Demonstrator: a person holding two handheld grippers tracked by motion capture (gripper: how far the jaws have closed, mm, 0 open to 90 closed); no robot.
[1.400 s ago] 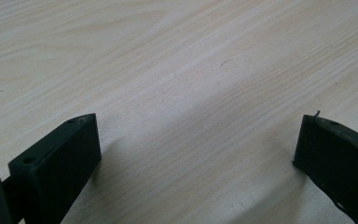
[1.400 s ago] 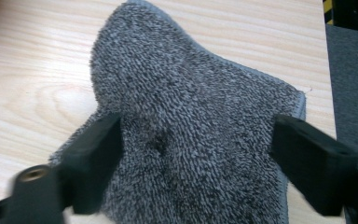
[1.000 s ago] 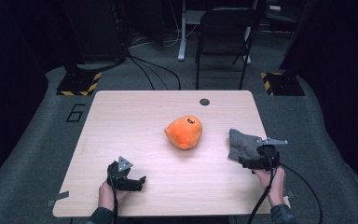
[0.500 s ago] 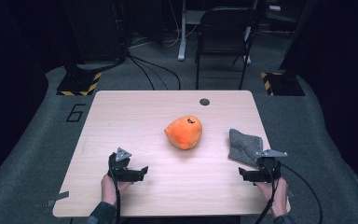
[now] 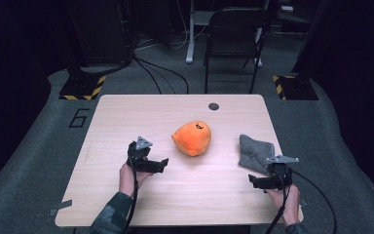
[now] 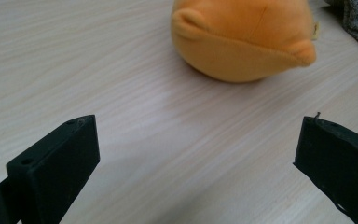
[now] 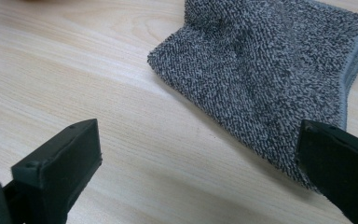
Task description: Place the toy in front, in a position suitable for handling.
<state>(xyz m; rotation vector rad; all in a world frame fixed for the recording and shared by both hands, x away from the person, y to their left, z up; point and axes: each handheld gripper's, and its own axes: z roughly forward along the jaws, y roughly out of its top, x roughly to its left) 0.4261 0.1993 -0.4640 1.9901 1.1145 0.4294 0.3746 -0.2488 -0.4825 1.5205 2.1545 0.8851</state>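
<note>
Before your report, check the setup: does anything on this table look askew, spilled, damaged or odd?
Nothing stands out. The orange soft toy sits whole mid-table, and the grey cloth lies folded near the right edge. Nothing is spilled, and both grippers hang open over bare wood.

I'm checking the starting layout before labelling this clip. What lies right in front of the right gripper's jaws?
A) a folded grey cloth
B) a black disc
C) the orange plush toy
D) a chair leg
A: the right gripper view shows the open right gripper facing the grey cloth on the table, while the orange plush toy sits nearer the left gripper.
</note>
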